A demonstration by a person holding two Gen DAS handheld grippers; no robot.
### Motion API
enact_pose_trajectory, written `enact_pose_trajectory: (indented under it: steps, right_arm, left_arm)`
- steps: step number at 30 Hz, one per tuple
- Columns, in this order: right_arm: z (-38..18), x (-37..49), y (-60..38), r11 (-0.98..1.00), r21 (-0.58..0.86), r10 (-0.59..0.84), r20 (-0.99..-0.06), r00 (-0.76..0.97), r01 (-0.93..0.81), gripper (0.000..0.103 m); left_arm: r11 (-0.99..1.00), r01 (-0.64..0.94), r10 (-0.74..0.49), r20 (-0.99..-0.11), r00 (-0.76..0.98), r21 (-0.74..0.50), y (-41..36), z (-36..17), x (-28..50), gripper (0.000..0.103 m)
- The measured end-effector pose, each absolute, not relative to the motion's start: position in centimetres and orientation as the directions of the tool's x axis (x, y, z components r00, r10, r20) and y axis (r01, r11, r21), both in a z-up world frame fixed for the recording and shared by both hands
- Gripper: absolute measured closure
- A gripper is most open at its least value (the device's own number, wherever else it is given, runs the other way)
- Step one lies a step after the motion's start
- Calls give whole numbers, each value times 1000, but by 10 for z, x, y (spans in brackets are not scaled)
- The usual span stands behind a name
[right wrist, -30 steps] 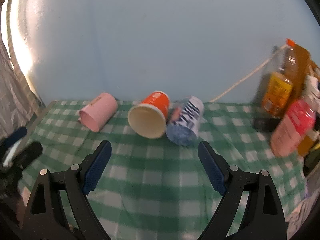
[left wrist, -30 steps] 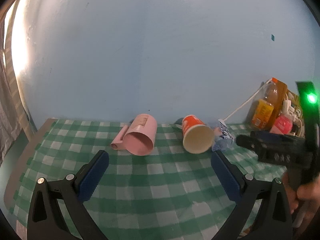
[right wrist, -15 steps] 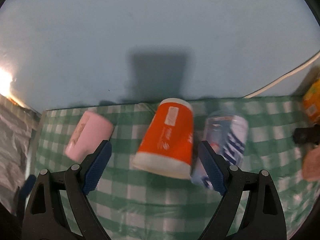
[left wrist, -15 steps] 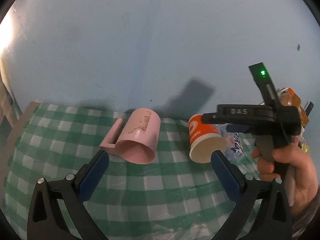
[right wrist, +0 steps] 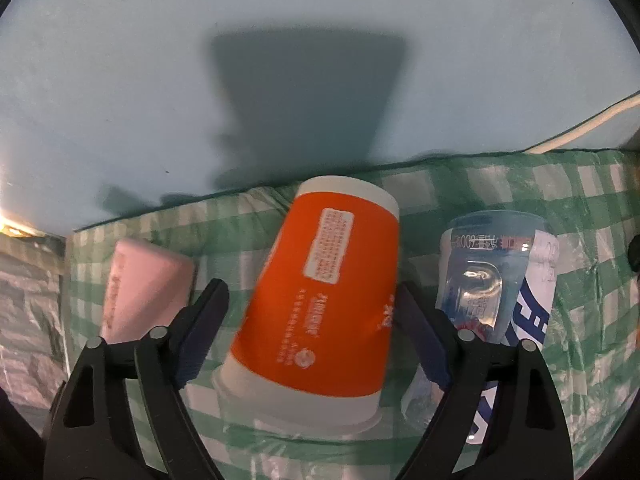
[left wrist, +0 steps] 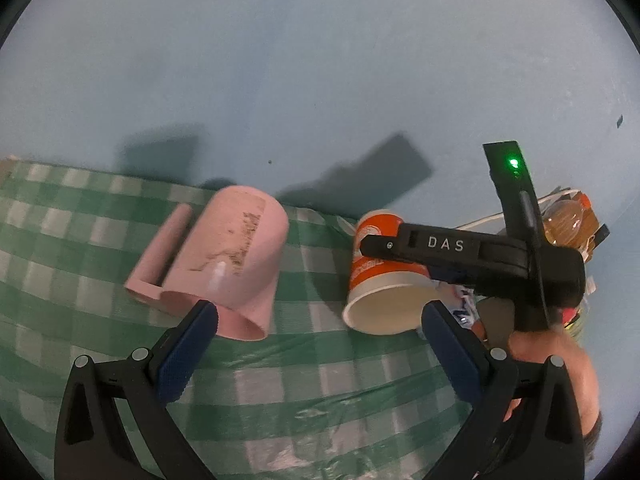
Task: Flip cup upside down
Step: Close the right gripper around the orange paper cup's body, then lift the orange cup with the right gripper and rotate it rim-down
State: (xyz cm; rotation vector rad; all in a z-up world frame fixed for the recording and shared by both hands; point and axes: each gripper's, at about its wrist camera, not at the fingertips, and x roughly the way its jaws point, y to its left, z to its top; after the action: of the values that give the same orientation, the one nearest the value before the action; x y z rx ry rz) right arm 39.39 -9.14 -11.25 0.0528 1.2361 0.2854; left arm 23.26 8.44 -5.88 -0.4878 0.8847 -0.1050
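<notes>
An orange and white paper cup [right wrist: 324,292] lies on its side on the green checked cloth, mouth toward me. My right gripper [right wrist: 316,320] is open, its jaws on either side of the cup, the right pad close to or touching it. In the left wrist view the cup [left wrist: 380,280] lies under the right gripper's black body [left wrist: 472,256]. A pink mug [left wrist: 228,260] lies on its side to the left. My left gripper [left wrist: 316,344] is open and empty, just in front of the mug and cup.
A clear plastic cup with blue print [right wrist: 496,280] lies right of the orange cup. The pink mug [right wrist: 140,284] lies at its left. A bottle of amber drink [left wrist: 568,216] and a white cable [right wrist: 584,128] are at the right by the blue wall.
My right gripper has moved forward and down over the orange cup, which now sits between its jaws. My left gripper has moved closer to the pink mug.
</notes>
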Motion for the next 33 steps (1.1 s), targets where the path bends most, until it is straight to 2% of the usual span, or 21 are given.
enact_pose_trajectory:
  steps: [3, 10, 16, 24, 33]
  right_arm:
    - [-109, 393, -99, 949, 256, 302, -904, 303, -182, 28]
    - [-109, 377, -96, 929, 291, 354, -877, 325, -227, 29]
    - [-99, 340, -108, 893, 347, 432, -841, 327, -285, 29]
    - [-104, 283, -117, 837, 425, 524, -803, 283, -345, 29]
    - [-123, 256, -120, 821, 451, 544, -804, 240, -350, 29]
  left_arm:
    - [875, -122, -296, -716, 632, -469, 86, -59, 235, 0]
    - [851, -119, -315, -678, 664, -512, 93, -48, 220, 0]
    - [851, -100, -314, -653, 690, -515, 94, -38, 198, 0]
    - [840, -53, -372, -645, 667, -539, 81, -43, 166, 0]
    - [845, -42, -381, -656, 651, -533, 71, -54, 147, 0]
